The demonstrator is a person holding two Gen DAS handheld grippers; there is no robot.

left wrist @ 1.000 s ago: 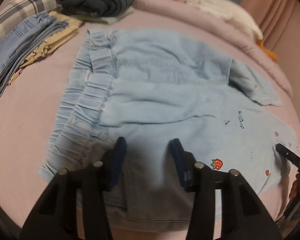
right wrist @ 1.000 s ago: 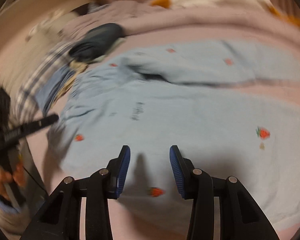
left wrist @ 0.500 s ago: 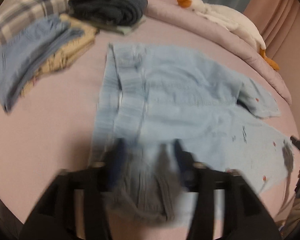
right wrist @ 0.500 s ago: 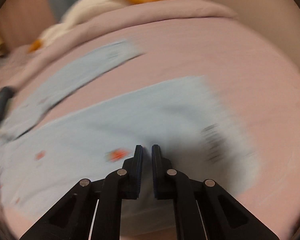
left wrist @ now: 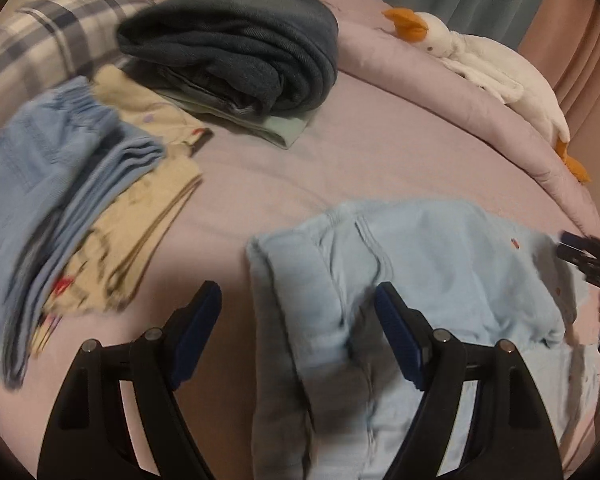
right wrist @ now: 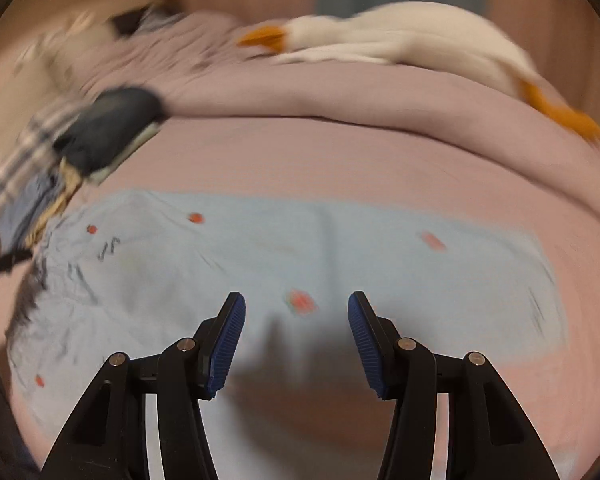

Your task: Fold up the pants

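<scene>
Light blue pants with small strawberry prints lie on the pink bed; their folded waistband end (left wrist: 380, 280) shows in the left wrist view and the long leg part (right wrist: 300, 256) in the right wrist view. My left gripper (left wrist: 298, 316) is open, just above the waistband end, holding nothing. My right gripper (right wrist: 296, 330) is open over the leg, near a strawberry print (right wrist: 300, 302), holding nothing. The right gripper's tips (left wrist: 580, 250) show at the right edge of the left wrist view.
Folded dark blue clothes (left wrist: 236, 44) lie at the back. A stack of blue and beige folded garments (left wrist: 72, 200) lies left. A plaid pillow (left wrist: 48, 40) is behind them. A white plush goose (left wrist: 492, 72) rests on the rolled blanket at the back right.
The pants went from spread flat to folded lengthwise. My right gripper was shut half a second ago and is open now. My left gripper has opened wider and swung left.
</scene>
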